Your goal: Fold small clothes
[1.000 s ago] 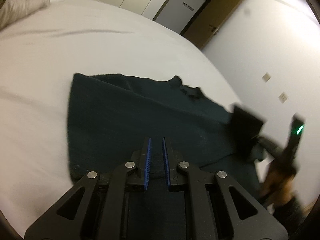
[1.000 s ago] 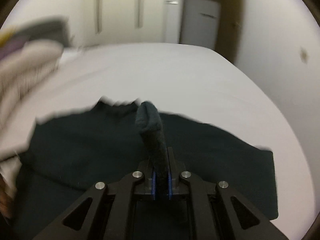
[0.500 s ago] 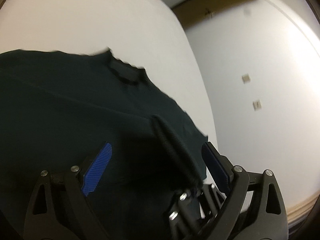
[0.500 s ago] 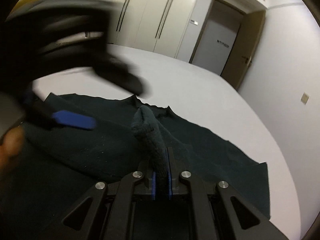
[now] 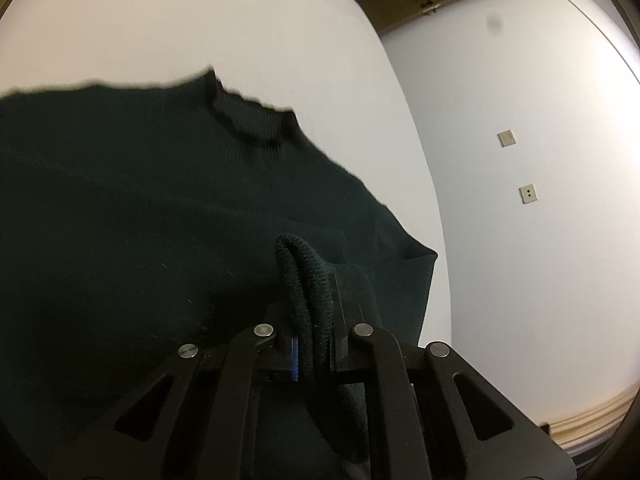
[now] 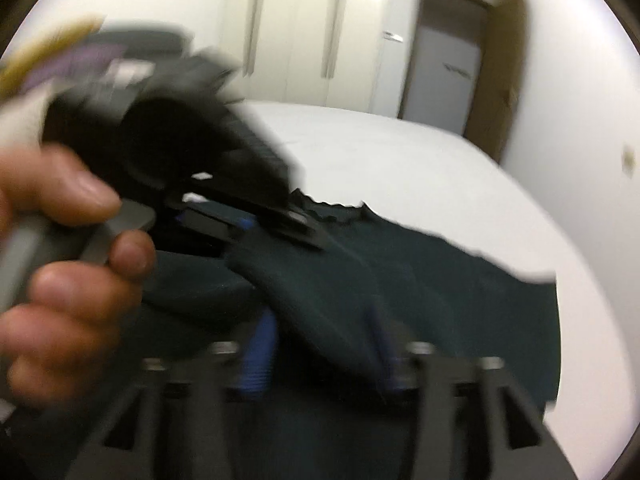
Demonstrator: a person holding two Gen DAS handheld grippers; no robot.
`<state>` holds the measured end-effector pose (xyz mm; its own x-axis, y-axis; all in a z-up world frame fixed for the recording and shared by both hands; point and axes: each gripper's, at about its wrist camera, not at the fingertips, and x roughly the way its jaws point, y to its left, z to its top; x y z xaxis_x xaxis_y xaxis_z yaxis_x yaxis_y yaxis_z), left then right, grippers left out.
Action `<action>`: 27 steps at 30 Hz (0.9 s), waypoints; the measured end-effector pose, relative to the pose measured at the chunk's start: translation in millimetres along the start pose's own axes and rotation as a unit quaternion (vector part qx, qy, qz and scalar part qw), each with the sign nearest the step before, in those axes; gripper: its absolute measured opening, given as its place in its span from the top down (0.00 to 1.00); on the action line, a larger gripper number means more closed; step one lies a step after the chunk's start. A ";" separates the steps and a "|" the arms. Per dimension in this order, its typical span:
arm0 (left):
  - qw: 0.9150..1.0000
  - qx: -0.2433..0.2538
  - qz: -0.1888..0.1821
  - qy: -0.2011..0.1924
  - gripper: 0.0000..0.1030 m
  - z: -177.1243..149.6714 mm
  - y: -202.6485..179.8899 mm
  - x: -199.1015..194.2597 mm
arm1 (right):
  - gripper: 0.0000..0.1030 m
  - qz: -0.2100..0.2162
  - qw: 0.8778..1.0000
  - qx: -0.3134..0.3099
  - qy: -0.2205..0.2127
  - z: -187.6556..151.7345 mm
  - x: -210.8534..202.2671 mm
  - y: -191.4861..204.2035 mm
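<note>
— On the white bed (image 5: 200, 32), what lies there?
— A dark green knit sweater (image 5: 140, 200), spread flat, its ribbed collar (image 5: 256, 128) toward the far edge.
— And the left gripper (image 5: 314, 320)?
— Pressed together on a thick rolled fold of the sweater, which loops up between the pads.
— The right gripper (image 6: 320, 344)?
— Jaws opening, blue pads apart; sweater fabric lies between them, blurred, so contact is hard to judge. A hand (image 6: 68, 272) fills the left of that view, also blurred.
</note>
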<state>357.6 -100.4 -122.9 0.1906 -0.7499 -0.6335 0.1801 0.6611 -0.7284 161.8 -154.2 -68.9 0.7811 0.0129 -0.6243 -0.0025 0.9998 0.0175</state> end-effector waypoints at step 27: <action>0.995 -0.039 0.010 -0.095 0.93 54.0 48.6 -84.3 | 0.32 0.298 0.666 0.680 -0.071 -99.7 61.5 -221.3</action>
<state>402.3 -3.8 -90.8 0.3741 -0.7131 -0.5928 0.1007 0.6667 -0.7385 148.2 -373.4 -189.0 0.9461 0.3040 -0.1112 0.1539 -0.1201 0.9808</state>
